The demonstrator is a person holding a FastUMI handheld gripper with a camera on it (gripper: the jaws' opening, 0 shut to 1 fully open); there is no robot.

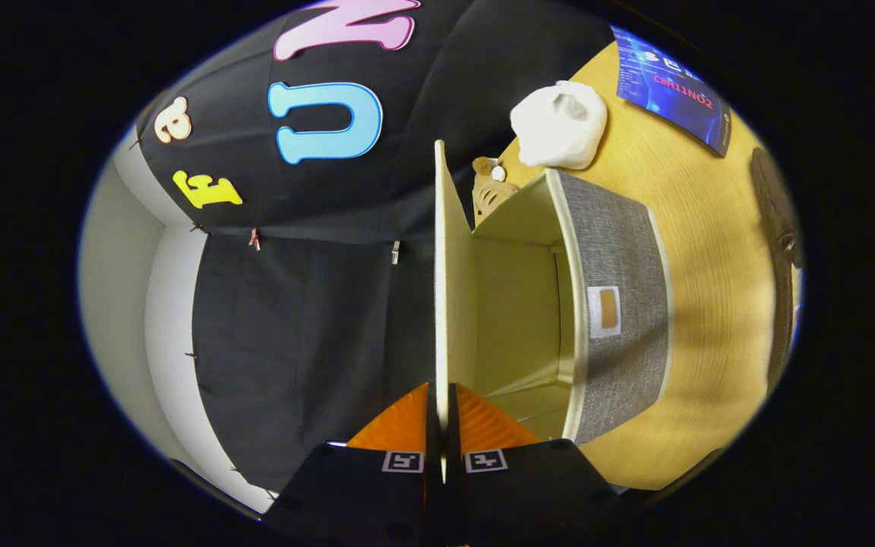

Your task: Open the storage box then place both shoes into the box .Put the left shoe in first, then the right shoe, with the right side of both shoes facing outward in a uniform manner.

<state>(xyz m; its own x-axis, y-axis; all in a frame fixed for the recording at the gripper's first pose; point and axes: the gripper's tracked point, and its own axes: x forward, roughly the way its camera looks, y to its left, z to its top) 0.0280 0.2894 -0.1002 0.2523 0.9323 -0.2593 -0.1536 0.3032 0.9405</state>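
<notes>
A: Both jaws pressed on the lid (443, 289), yes?

B: Yes, clamped on its thin edge, one finger on each face. Seen edge-on, running from the jaws straight toward twelve o'clock.

A: And the storage box (620, 304)?

B: Open, lying just ahead of the jaws at about one o'clock, on the counter (711, 304). Pale inside, grey cloth outside. Nothing to see in the part of the interior that shows.

A: So, opening nearly done, probably, and no shoe inside yet. Any shoe in sight?

B: Hard to say. Dark shape (775, 205) at about two o'clock, beyond the box. Could be a shoe, cannot tell. Also a white bundle (559, 125) and a small brown toy (489, 194) between twelve and one o'clock, behind the box. Blue card (673, 87) further off at one o'clock.

A: Risks from here?

B: First, letting go too early: might fall shut again if not past the balance point. Second, pulling too hard on the hinged lid: could drag or tip the light box, or push it into the toy just behind. Third, holding only a narrow strip of the edge: may slip out if twisted.

A: Advice, then?

B: Swing back gently, and release only when resting by itself. Afterwards, look for the left shoe first, and check which side faces outward before setting down.
</notes>
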